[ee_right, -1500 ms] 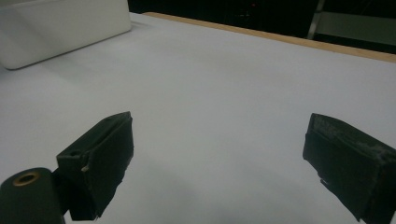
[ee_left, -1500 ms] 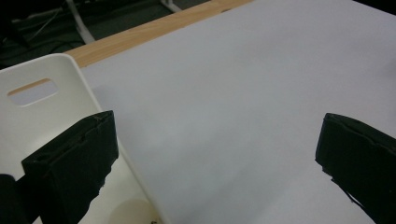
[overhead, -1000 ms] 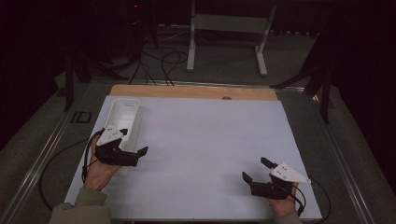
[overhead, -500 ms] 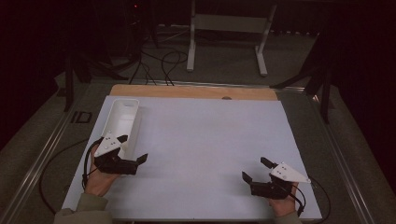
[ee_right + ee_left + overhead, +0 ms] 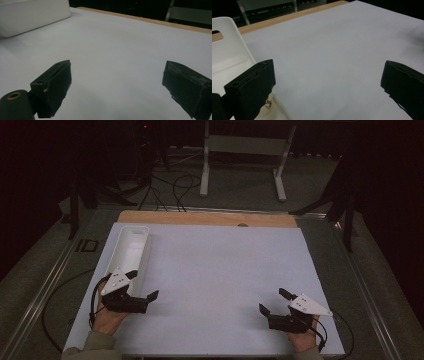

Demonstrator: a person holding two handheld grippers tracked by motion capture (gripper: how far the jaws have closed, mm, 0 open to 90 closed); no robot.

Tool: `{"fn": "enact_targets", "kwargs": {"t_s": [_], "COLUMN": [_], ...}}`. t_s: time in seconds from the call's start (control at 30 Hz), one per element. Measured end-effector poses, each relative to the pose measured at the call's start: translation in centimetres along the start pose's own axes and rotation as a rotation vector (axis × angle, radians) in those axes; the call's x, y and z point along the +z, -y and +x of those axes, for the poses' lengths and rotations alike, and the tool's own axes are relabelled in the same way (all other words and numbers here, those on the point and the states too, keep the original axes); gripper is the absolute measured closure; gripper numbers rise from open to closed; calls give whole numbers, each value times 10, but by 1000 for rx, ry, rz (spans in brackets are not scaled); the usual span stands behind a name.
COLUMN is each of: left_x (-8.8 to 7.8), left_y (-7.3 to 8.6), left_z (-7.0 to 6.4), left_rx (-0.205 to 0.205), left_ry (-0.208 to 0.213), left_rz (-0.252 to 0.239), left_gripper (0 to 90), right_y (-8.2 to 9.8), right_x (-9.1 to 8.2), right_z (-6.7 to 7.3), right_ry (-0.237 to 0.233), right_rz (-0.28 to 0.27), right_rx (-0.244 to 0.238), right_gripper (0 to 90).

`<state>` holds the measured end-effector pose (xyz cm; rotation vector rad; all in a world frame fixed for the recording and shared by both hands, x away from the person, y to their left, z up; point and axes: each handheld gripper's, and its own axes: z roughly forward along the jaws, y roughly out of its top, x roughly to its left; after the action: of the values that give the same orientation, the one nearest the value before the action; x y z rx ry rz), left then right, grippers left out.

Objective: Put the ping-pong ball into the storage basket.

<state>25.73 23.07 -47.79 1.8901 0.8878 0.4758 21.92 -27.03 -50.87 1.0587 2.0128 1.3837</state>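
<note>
My left gripper [image 5: 142, 285] is open at the near left of the table, beside the near end of a long white tray [image 5: 131, 251], with nothing between its jaws. In the left gripper view the gripper [image 5: 327, 85] spans bare white sheet, and the tray [image 5: 227, 57] rises at the left behind one jaw. My right gripper [image 5: 273, 301] is open at the near right, low over the sheet and holding nothing. In the right gripper view the gripper [image 5: 120, 87] frames plain sheet, with the tray [image 5: 32, 12] far off at the upper left.
A white sheet [image 5: 220, 270] covers most of the table, and a wooden strip [image 5: 200, 218] runs along its far edge. A pale patch with small print [image 5: 269, 104] shows under the left jaw. Cables and a metal stand [image 5: 240, 165] lie on the floor beyond.
My left gripper has drawn back toward the near edge, from beside the tray's middle to its near end. The right gripper has stayed put.
</note>
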Motion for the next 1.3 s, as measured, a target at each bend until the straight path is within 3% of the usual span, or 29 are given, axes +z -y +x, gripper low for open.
{"fn": "enact_targets", "kwargs": {"t_s": [0.37, 0.6, 1.3], "left_x": [-5, -9, -13], "left_y": [10, 14, 19], "left_z": [-1, -5, -8], "left_rx": [-1, 17, 35], "left_ry": [11, -7, -24], "left_rz": [-40, -60, -76], "left_gripper": [2, 5, 8], "right_y": [-1, -4, -15], "right_x": [1, 2, 2], "right_z": [-3, -5, -5], "right_ry": [0, 1, -3], "right_rz": [-8, -16, -43], "right_rx": [2, -6, -32], "right_gripper": [85, 85, 85]}}
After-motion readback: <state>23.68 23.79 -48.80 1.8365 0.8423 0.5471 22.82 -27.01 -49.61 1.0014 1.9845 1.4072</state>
